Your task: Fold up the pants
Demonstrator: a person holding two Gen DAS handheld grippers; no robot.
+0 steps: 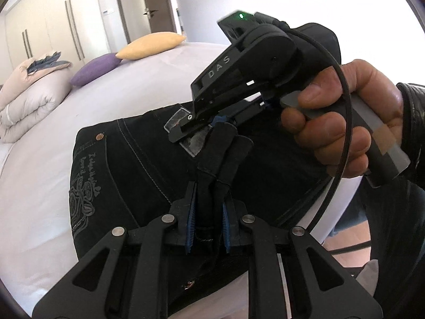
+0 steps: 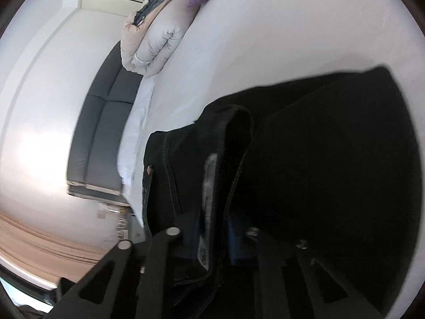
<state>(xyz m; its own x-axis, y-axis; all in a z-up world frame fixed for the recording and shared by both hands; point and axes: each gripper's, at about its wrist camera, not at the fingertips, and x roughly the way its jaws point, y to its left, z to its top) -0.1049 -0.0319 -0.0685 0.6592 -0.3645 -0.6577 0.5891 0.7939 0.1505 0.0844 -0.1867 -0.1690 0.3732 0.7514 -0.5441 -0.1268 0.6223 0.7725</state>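
Observation:
Black jeans (image 1: 127,164) with grey stitching and a printed pocket lie on the white bed (image 1: 39,186). My left gripper (image 1: 208,228) is shut on a folded black edge of the jeans that stands up between its blue pads. My right gripper (image 1: 209,123), held in a hand, is shut on the upper end of that same fold, just ahead of the left one. In the right wrist view the right gripper (image 2: 215,228) pinches a dark denim fold, and the jeans (image 2: 332,159) spread out beyond it over the bed (image 2: 265,40).
A purple pillow (image 1: 97,69) and a yellow pillow (image 1: 151,45) lie at the bed's far side. A folded pale duvet (image 1: 29,101) with a blue garment on top sits at the far left. Wardrobe doors (image 1: 53,26) and a room door (image 1: 156,2) stand behind. A grey bench (image 2: 101,138) is beside the bed.

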